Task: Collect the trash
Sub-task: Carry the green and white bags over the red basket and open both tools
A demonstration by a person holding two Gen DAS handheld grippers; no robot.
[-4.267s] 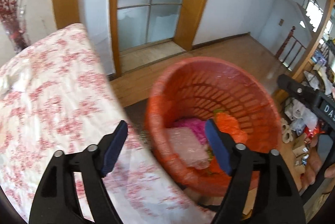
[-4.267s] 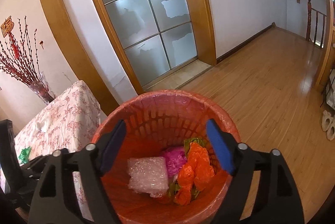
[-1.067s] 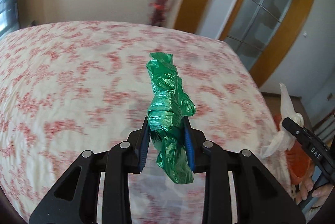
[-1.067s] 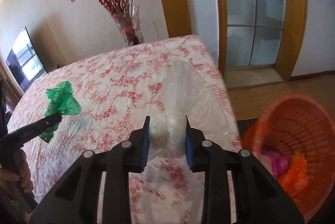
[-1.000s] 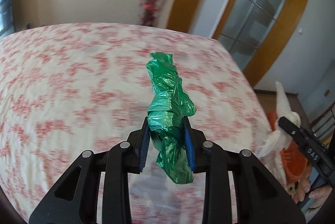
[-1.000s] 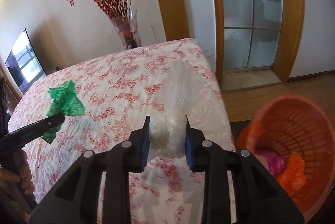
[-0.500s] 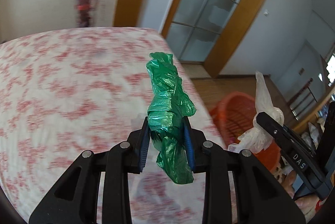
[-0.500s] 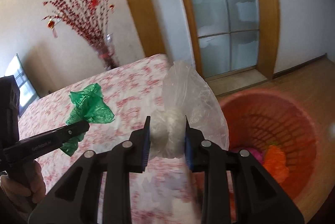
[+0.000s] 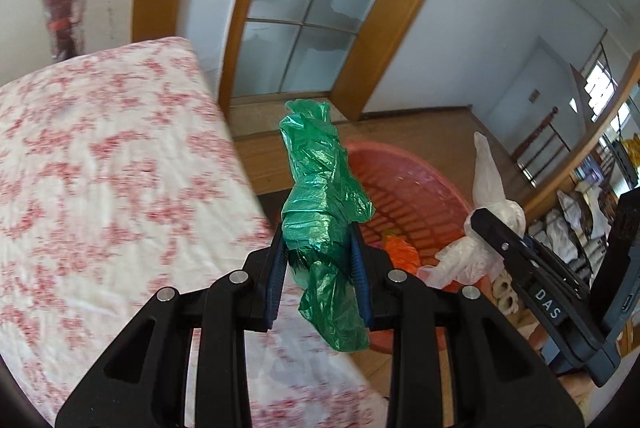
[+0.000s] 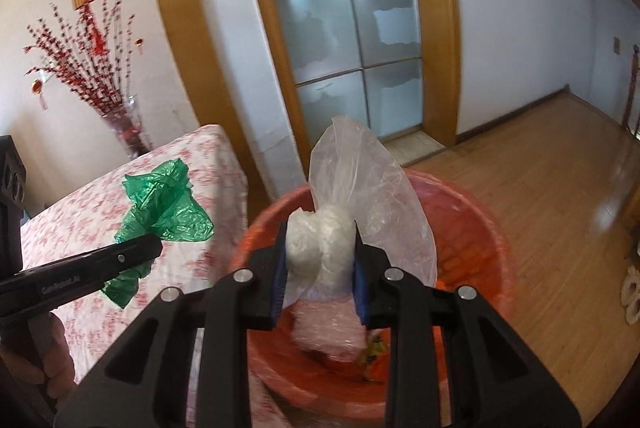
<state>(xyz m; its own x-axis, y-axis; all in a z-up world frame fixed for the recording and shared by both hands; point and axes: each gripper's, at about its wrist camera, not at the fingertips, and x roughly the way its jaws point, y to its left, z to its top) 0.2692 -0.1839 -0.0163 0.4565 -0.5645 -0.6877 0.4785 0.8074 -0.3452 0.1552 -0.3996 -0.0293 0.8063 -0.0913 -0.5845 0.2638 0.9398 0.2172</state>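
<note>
Left claw [image 9: 318, 264] pinches the green bag [image 9: 324, 228], right claw [image 10: 320, 264] the clear bag [image 10: 352, 196]; both look light, soft, best gripped mid-bunch.

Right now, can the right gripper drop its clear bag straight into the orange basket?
Probably yes. The right gripper is shut on the clear bag and hangs over the open orange basket. Nothing covers the opening; the left gripper with its green bag stays off to the side.
</note>
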